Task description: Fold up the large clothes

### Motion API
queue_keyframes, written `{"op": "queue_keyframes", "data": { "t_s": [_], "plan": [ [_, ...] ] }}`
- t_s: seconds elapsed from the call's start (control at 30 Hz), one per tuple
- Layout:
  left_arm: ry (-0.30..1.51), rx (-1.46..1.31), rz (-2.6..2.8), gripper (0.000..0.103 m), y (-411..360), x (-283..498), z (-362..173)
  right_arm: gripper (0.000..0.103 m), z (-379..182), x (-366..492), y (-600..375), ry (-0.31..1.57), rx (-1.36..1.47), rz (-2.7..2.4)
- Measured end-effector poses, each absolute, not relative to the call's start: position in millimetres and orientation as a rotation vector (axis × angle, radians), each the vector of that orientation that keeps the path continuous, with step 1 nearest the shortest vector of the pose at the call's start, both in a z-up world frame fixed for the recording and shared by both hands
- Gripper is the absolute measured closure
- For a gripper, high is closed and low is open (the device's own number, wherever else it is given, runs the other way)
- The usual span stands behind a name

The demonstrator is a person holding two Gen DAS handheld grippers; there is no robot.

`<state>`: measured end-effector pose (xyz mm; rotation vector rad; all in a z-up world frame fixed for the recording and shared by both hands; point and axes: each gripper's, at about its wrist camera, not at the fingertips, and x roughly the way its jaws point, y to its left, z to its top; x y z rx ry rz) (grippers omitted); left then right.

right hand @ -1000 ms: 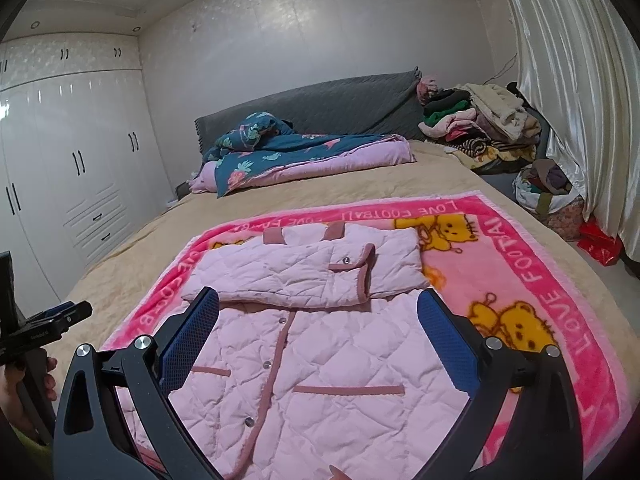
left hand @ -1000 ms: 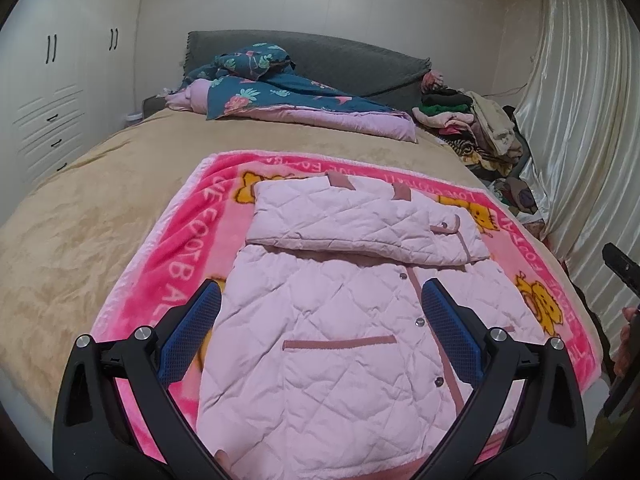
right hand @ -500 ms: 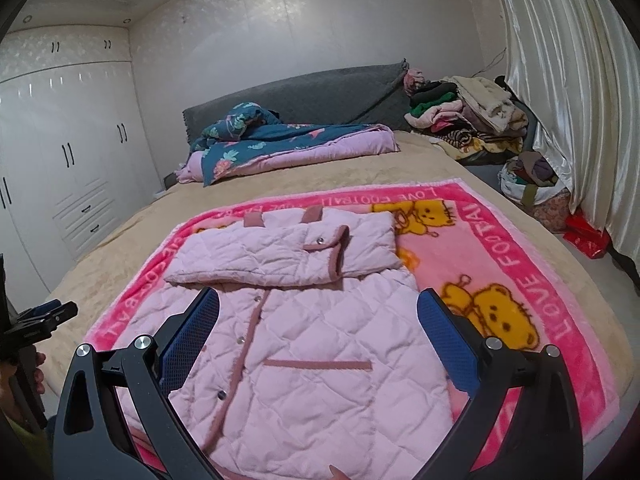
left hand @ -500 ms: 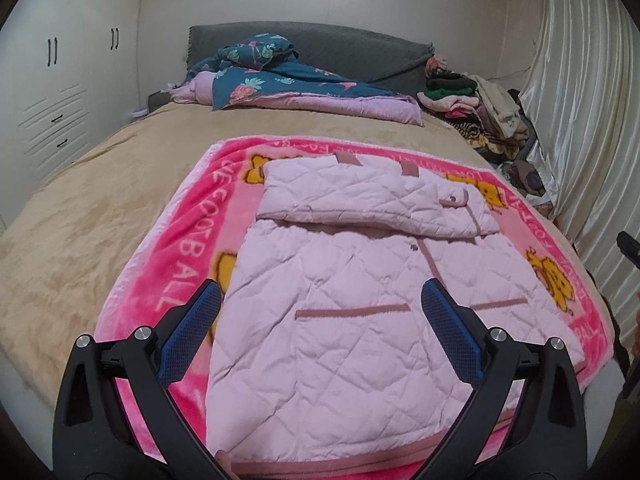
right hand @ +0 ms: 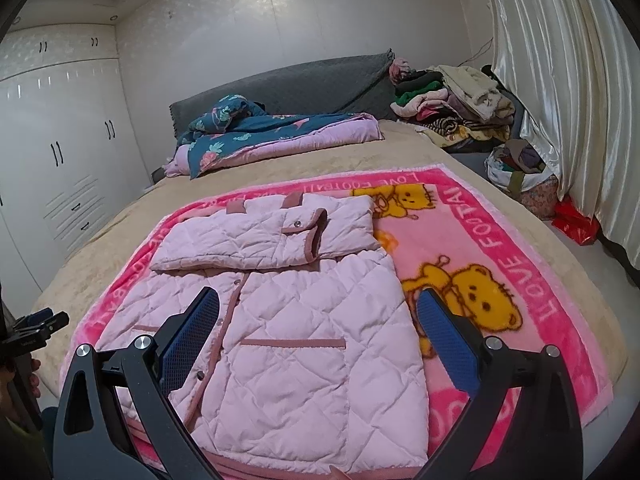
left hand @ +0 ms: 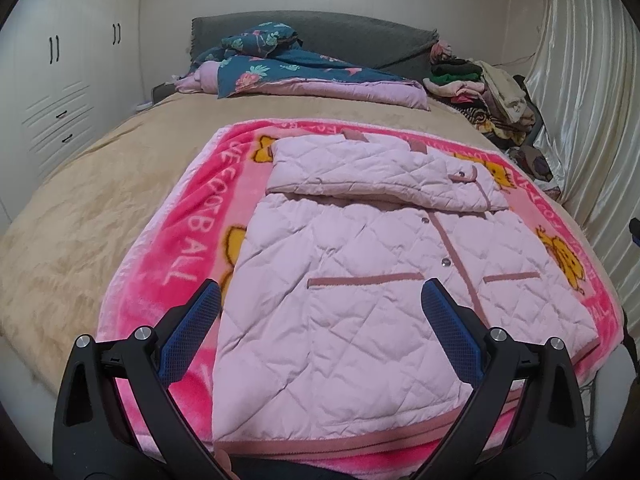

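A pale pink quilted jacket [left hand: 360,280] [right hand: 296,320] lies flat on a bright pink bear-print blanket [left hand: 176,248] [right hand: 492,264] on the bed. Its sleeves are folded across the chest into a band near the collar [left hand: 380,172] [right hand: 272,236]. My left gripper [left hand: 320,300] hovers open above the jacket's lower left half, holding nothing. Over the lower right half, my right gripper [right hand: 316,312] is open too and holds nothing. The left gripper's tip [right hand: 36,320] and a hand show at the left edge of the right wrist view.
A tan bedspread [left hand: 88,184] covers the bed. A teal floral quilt [left hand: 288,68] lies at the grey headboard [right hand: 304,80]. A heap of clothes [right hand: 452,108] sits at the far right corner, bags [right hand: 520,168] and curtains [right hand: 560,80] on the right, white wardrobes [right hand: 60,152] on the left.
Both grippers have pulled back toward the foot of the bed and tilted down, so the jacket's hem now shows. The jacket has not moved.
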<state>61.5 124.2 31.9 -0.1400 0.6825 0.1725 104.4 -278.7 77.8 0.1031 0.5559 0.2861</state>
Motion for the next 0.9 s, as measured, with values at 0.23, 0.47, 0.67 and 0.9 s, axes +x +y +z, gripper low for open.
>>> {"op": "queue_keyframes", "data": {
  "t_s": [0.23, 0.47, 0.67, 0.9],
  "plan": [
    [0.717, -0.146, 0.194, 0.009, 131.4, 57.2, 16.4, 0.004, 64.3, 102.3, -281.9, 0.593, 0.088, 0.282],
    [0.763, -0.159, 0.224, 0.009, 141.7, 52.6, -3.1, 0.004, 49.3, 103.4, -286.8, 0.630, 0.085, 0.274],
    [0.804, -0.175, 0.251, 0.009, 153.5, 49.1, -19.3, 0.004, 37.1, 104.8, -291.8, 0.657, 0.083, 0.267],
    [0.855, -0.194, 0.276, 0.009, 164.6, 50.7, -40.2, 0.004, 21.1, 108.4, -297.5, 0.693, 0.083, 0.253]
  ]
}}
